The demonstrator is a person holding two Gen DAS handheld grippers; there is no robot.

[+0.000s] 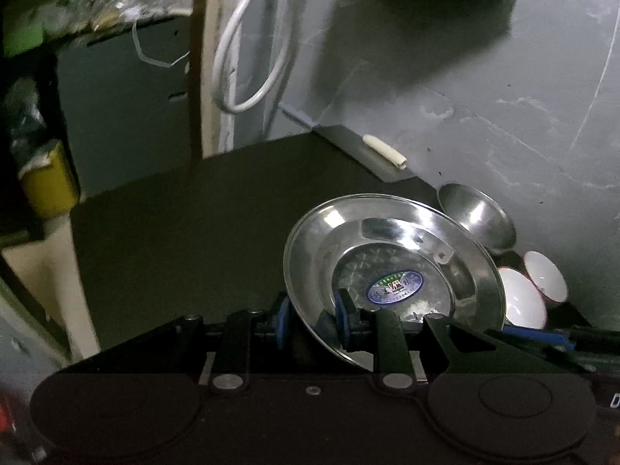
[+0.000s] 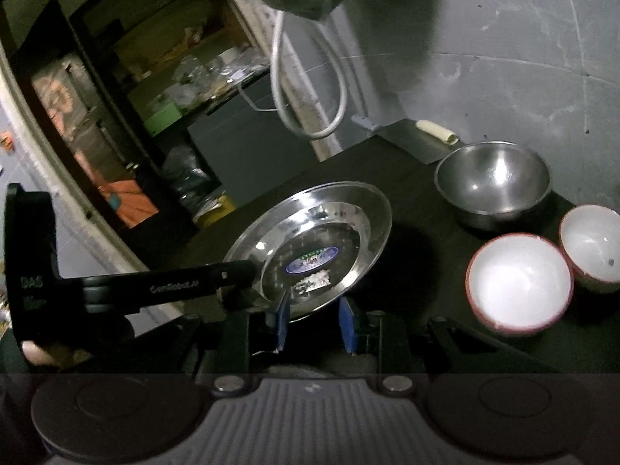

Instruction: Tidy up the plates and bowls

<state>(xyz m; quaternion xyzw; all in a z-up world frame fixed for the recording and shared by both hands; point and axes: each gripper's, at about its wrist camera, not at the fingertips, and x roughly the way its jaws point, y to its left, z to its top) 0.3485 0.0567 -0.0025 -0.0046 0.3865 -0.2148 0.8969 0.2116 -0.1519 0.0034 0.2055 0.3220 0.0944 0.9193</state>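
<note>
Two grippers shared one steel plate [image 1: 391, 267] at this moment. The left gripper [image 1: 312, 319] had its blue fingers [image 1: 343, 316] clenched on the plate's near rim, one finger under the rim and one inside the dish, so the plate sat tilted up and just ahead of the fingertips. Left of those fingers lay only bare dark surface [image 1: 186, 232], which looked like the free room where the plate could be put down.

In the right wrist view the same plate hung tipped, its low rim lying between the fingers of the right gripper [image 2: 316, 321]. The left finger [image 2: 283, 319] seemed to touch the rim, but the right one stood clear of it, so I could not tell whether this gripper was truly gripping or only steadying. The left gripper's black arm reached in from the left to the plate's far edge, and a bit of the person's hand [image 2: 38, 350] showed below it. Holding from two sides probably kept the slick, shallow plate from swinging.

Beyond and to the right of the right fingers stood a steel bowl [image 2: 492, 184], and nearer on the right a white bowl [image 2: 519, 285] touching a second white bowl [image 2: 591, 246]. They sat grouped along the wall [image 2: 503, 58], seemingly the bowls' side, apart from the plate.
</note>
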